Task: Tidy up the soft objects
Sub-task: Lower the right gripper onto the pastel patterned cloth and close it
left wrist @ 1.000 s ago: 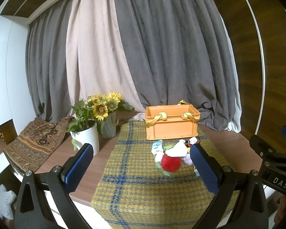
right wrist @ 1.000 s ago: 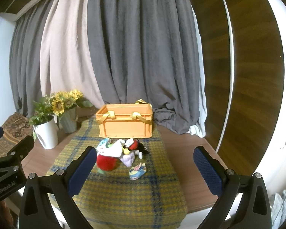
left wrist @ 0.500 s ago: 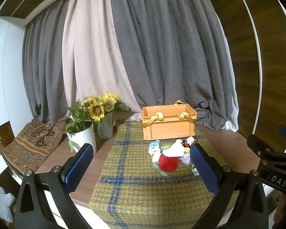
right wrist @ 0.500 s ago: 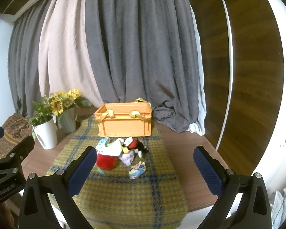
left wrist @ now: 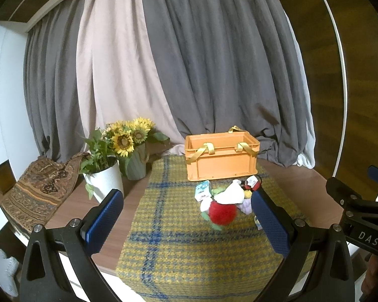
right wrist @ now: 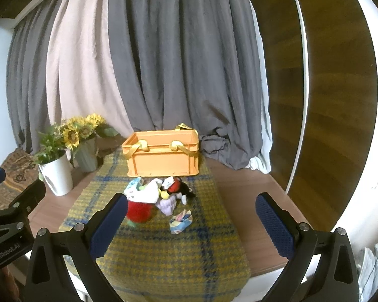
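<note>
At frame centre, an orange crate (left wrist: 221, 157) sits behind a heap of soft toys (right wrist: 155, 198); left gripper (left wrist: 186, 222) and right gripper (right wrist: 191, 224) both gape wide, empty.

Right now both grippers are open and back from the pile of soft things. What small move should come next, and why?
Probably ease the right gripper forward and down toward the small folded cloth. It lies alone on the plaid mat, apart from the pile, nearest that gripper, so it is the easiest first grasp. The orange crate behind stands open. The left gripper holds nothing either.
</note>
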A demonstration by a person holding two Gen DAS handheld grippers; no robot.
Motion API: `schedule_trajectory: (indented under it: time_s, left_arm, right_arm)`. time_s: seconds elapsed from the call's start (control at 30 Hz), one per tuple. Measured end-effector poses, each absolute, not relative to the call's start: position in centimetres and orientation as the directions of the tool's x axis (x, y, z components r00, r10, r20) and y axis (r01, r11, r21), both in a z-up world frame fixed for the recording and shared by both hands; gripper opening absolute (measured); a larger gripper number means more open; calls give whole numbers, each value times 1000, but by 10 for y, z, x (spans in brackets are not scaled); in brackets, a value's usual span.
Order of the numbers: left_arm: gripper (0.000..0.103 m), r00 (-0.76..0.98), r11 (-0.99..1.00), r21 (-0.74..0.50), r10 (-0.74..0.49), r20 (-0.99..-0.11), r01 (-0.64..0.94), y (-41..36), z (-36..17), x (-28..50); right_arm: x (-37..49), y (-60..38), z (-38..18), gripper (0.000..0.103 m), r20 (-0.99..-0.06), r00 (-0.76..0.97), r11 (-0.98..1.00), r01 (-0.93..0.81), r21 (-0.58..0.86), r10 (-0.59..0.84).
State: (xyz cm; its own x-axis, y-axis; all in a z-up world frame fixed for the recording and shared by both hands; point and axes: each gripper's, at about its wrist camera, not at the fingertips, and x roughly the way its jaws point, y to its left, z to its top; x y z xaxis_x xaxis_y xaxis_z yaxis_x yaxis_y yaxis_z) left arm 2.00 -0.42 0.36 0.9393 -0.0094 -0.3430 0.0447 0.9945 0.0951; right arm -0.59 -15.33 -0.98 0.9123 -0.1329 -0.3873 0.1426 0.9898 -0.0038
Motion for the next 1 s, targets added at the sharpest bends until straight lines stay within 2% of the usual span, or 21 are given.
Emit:
schedule_trajectory:
  time_s: [0.37, 0.83, 1.0]
  left_arm:
    - [103, 916, 987, 120, -51, -398, 107, -1, -13, 65]
    - [102, 841, 937, 144, -209, -498, 318, -15, -40, 165]
    - [97, 793, 905, 150, -258, -552, 398, -26, -55, 199]
  right_arm:
    - [28, -150, -25, 102, -452, 876, 982, 190, 1, -169]
    - [95, -152, -60, 102, -561, 791, 950, 311, 25, -244]
    - [119, -157, -81, 102, -614, 748, 932, 359, 54, -253]
